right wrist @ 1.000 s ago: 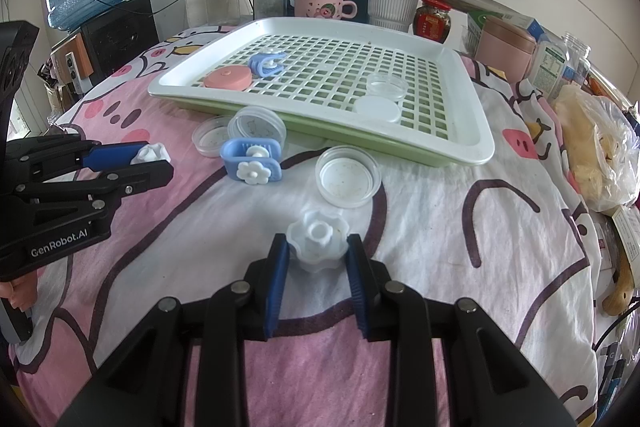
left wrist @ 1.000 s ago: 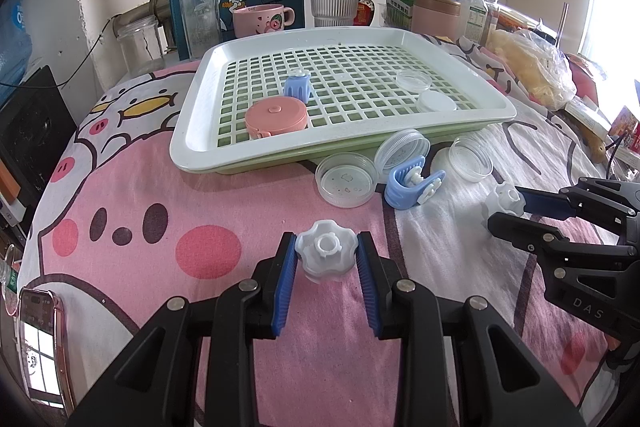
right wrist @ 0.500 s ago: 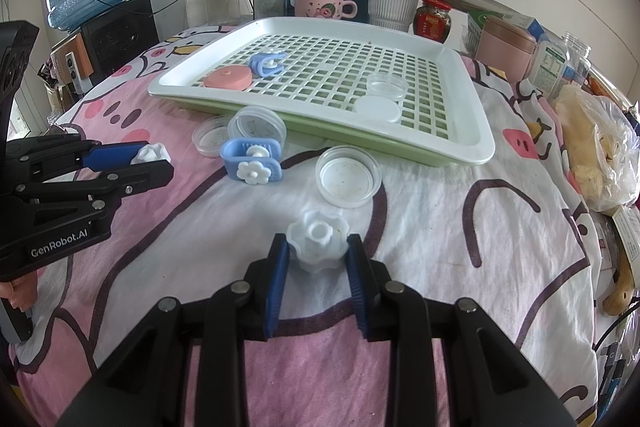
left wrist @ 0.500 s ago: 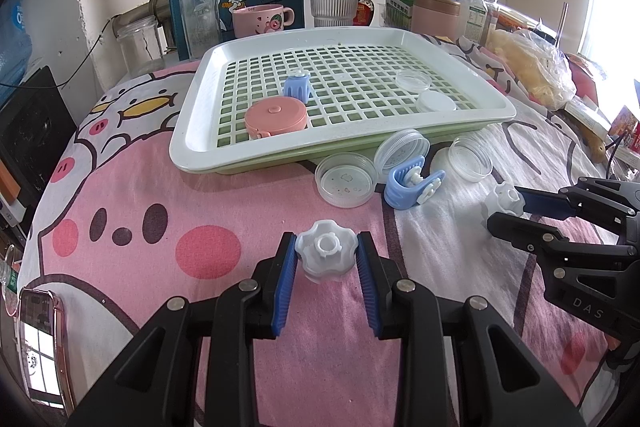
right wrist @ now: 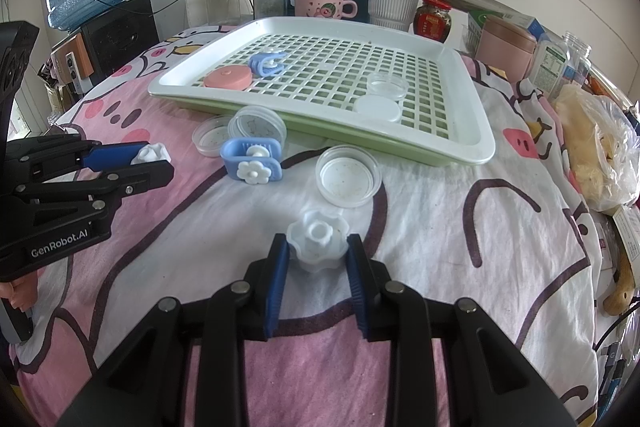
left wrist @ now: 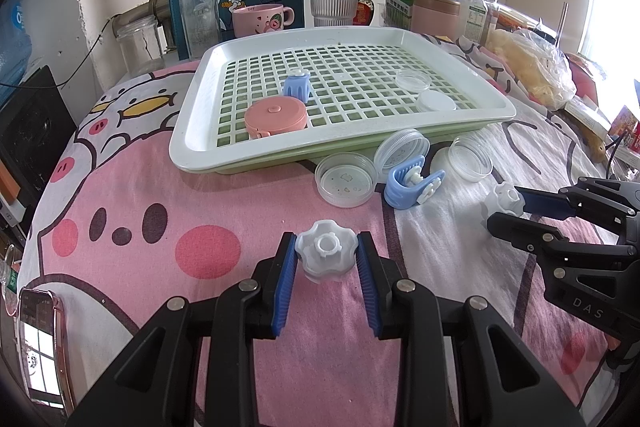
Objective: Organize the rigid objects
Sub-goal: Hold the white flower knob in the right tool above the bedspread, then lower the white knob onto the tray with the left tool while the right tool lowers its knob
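My left gripper (left wrist: 326, 253) is shut on a white flower-shaped knob (left wrist: 326, 250) just above the pink cloth. My right gripper (right wrist: 318, 251) is shut on a second white flower-shaped knob (right wrist: 318, 239). Each gripper shows in the other's view: the right one (left wrist: 502, 209) at the right edge, the left one (right wrist: 154, 159) at the left edge. A white grid tray (left wrist: 192, 143) lies beyond; in it are a pink round tape measure (left wrist: 275, 115), a blue clip (left wrist: 297, 87), a clear dish (left wrist: 413, 81) and a white lid (left wrist: 436, 101).
In front of the tray lie a blue flower clip (right wrist: 251, 165), a clear lid (right wrist: 348, 175), another clear lid (right wrist: 211, 135) and a tilted clear lid (right wrist: 257, 123). Jars, a pink mug (left wrist: 262, 19) and a teal bag stand behind. A phone (left wrist: 38, 343) lies at the left edge.
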{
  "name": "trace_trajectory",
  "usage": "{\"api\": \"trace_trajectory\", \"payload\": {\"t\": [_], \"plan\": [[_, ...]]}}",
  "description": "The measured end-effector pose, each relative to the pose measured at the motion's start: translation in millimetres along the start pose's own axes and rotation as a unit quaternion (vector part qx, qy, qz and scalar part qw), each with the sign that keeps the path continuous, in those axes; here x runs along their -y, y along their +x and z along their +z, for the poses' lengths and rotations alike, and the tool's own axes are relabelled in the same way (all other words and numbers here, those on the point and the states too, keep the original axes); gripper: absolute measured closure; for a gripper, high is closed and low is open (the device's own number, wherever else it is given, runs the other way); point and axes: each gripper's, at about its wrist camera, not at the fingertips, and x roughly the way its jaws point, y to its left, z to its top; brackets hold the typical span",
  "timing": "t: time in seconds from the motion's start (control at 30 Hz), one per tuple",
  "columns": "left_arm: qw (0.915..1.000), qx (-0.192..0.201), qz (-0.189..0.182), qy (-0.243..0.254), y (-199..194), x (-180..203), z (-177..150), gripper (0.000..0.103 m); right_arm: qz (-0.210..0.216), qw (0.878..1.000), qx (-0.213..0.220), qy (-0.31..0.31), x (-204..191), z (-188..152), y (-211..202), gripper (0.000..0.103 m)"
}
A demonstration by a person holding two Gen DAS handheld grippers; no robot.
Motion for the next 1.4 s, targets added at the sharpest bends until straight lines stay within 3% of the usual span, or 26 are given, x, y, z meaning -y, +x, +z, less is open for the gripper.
{"api": "trace_trajectory", "payload": {"t": [0.57, 0.87, 0.97, 1.17, 1.3, 1.4], "plan": [[1.0, -0.004, 0.0, -0.002, 1, 0, 0, 0.074, 0.004, 1.0, -0.005, 0.008, 5, -2, 3, 0.074], [0.9998, -0.014, -0.006, 0.01, -2, 1, 4, 0.074, 0.052, 0.998, -0.008, 0.034, 17, 0, -3, 0.074], [0.9997, 0.003, -0.007, 0.025, -16, -3, 28, 0.074, 0.06, 0.997, 0.016, 0.036, 32, 20, -23, 0.074], [0.999, 0.033, -0.007, 0.028, -24, -30, 113, 0.074, 0.06, 0.996, 0.048, 0.035, 67, 98, -35, 0.074], [0.9998, 0.018, 0.002, -0.006, 12, -58, 161, 0.074, 0.062, 0.996, 0.041, 0.058, 89, 148, -8, 0.074], [0.999, -0.012, 0.003, -0.043, 53, -75, 174, 0.074, 0.049, 0.997, 0.014, 0.066, 93, 170, 31, 0.074]]}}
